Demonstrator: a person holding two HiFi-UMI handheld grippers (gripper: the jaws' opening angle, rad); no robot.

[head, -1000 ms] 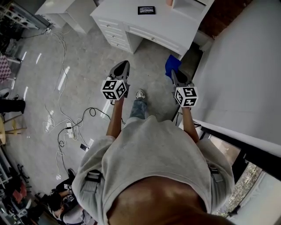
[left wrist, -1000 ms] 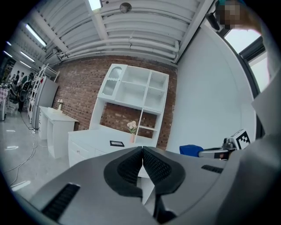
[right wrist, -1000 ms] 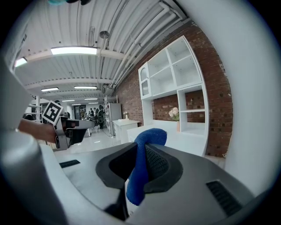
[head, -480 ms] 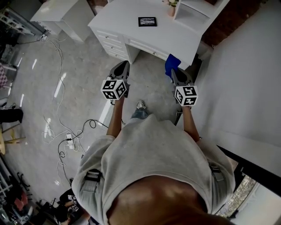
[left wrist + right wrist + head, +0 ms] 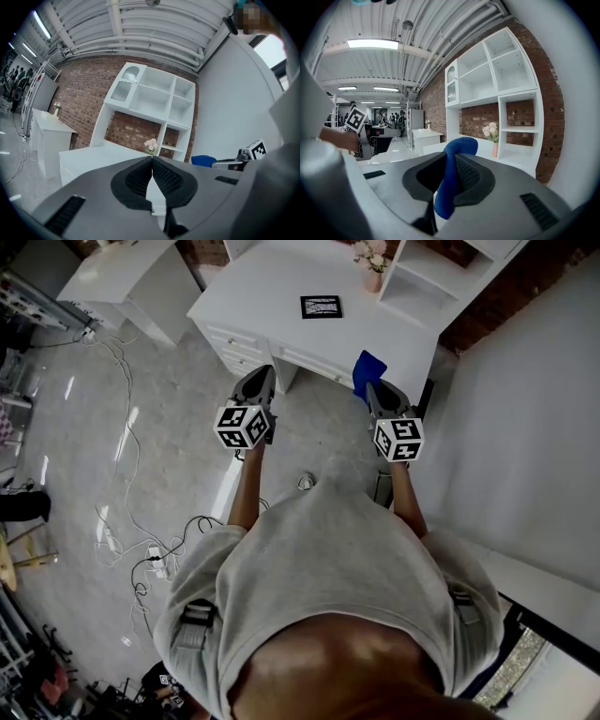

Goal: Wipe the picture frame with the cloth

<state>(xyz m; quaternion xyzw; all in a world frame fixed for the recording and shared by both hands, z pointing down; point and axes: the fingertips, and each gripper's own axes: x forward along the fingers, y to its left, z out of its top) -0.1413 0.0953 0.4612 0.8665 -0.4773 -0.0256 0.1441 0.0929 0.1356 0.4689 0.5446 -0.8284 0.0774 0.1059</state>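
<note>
Blue cloth [image 5: 459, 143] tight between right tongs [image 5: 451, 154]

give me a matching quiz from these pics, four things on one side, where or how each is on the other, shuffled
1 picture frame
2 blue cloth
3 left claw
4 vase of flowers

A shut, holding nothing
B lying on the white desk
C pinched in the right claw
D standing beside the shelf unit

Pairs: 1-B, 2-C, 3-A, 4-D

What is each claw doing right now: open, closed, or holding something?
Left claw: closed, empty.
Right claw: closed on the blue cloth.
</note>
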